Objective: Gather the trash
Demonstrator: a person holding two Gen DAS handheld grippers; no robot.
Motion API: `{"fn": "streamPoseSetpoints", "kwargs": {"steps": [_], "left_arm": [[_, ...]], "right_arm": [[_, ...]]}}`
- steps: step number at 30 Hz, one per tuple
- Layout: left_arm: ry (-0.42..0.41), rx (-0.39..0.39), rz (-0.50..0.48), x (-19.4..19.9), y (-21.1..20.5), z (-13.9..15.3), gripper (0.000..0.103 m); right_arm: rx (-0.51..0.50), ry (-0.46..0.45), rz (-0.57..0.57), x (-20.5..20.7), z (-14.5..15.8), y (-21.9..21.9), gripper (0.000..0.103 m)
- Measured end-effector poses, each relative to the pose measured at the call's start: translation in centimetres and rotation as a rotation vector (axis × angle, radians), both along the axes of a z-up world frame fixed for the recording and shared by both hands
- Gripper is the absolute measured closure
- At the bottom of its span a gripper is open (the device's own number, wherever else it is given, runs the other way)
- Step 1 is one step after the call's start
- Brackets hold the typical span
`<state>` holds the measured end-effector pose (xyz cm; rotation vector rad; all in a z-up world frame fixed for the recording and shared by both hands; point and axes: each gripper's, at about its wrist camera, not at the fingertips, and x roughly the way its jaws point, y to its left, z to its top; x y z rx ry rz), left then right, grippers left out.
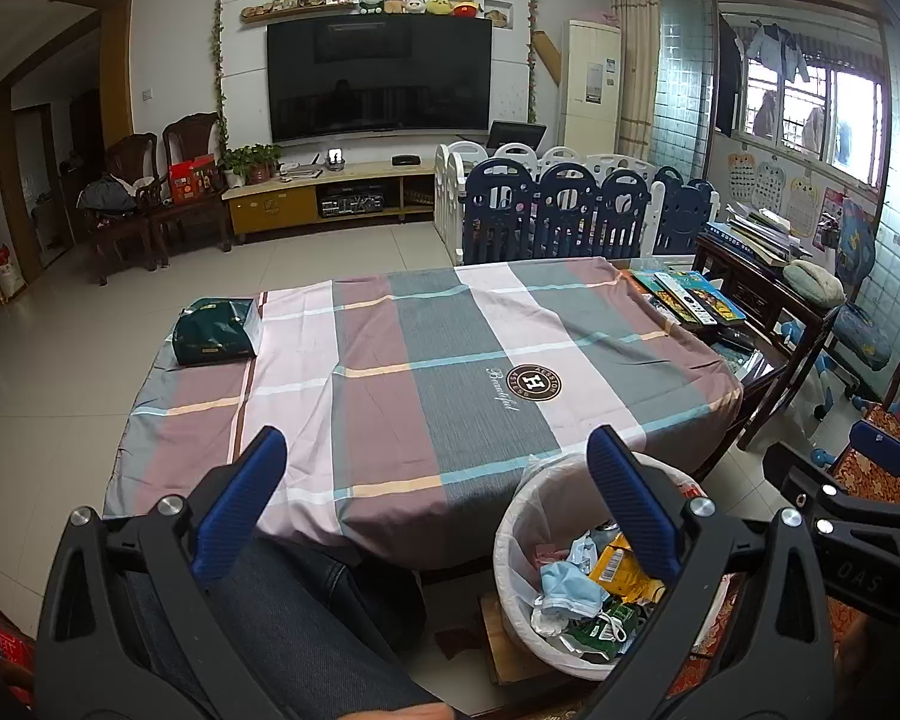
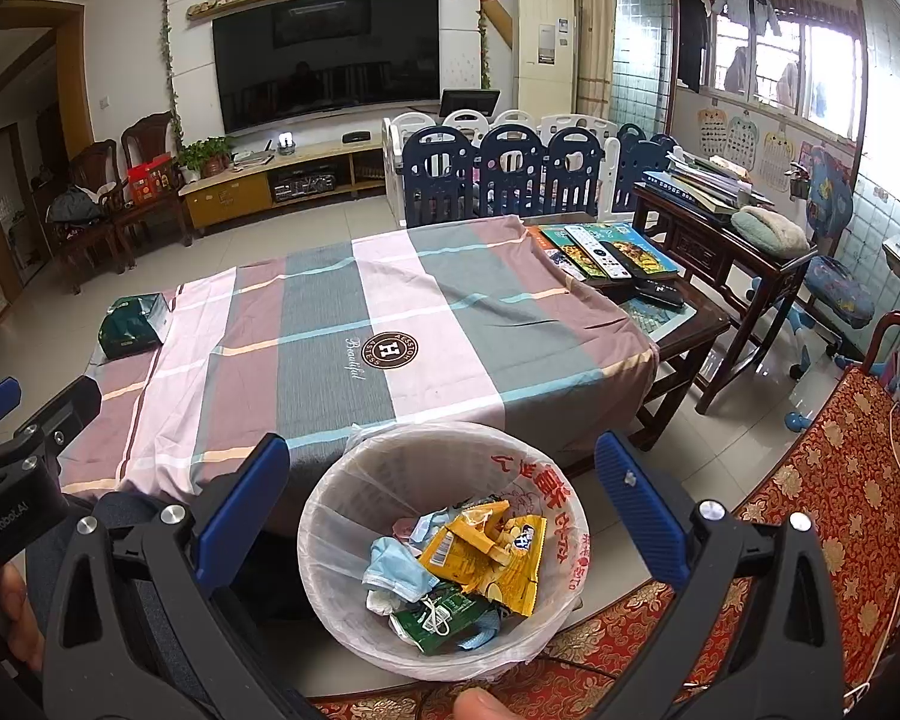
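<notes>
- We count two grippers: the left gripper (image 1: 435, 510) and the right gripper (image 2: 441, 516).
- We see one trash bin (image 2: 354, 480) with a bag liner.
- One green tissue pack (image 1: 213, 333) lies on the desk (image 1: 390, 360).
- One yellow wrapper (image 2: 486, 552) sits in the bin.
- Two blue face masks (image 2: 393, 570) are there too.

Left gripper (image 1: 435, 504), right gripper (image 2: 441, 513) spread wide (seemingly empty).

Both wrist views face the television wall across the table (image 1: 390, 360), right one nearer the bin (image 2: 444, 546).
</notes>
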<state>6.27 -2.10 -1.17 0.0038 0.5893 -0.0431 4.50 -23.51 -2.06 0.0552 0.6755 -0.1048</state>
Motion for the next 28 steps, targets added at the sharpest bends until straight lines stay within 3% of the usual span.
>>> {"fn": "streamPoseSetpoints", "kwargs": {"steps": [22,26,28], "left_arm": [[-0.003,0.003,-0.019,-0.4,-0.2,-0.2,0.003],[0.019,0.036,0.002,1.0,0.2,-1.3,0.003],[0.043,0.091,0.015,2.8,0.2,-3.1,0.003]], "right_arm": [[0.006,-0.001,-0.001,0.0,0.1,-0.1,0.003],[0.072,-0.15,0.042,-1.9,1.9,0.4,0.003],[0.109,-0.268,0.167,-3.6,3.7,2.5,0.003]]}}
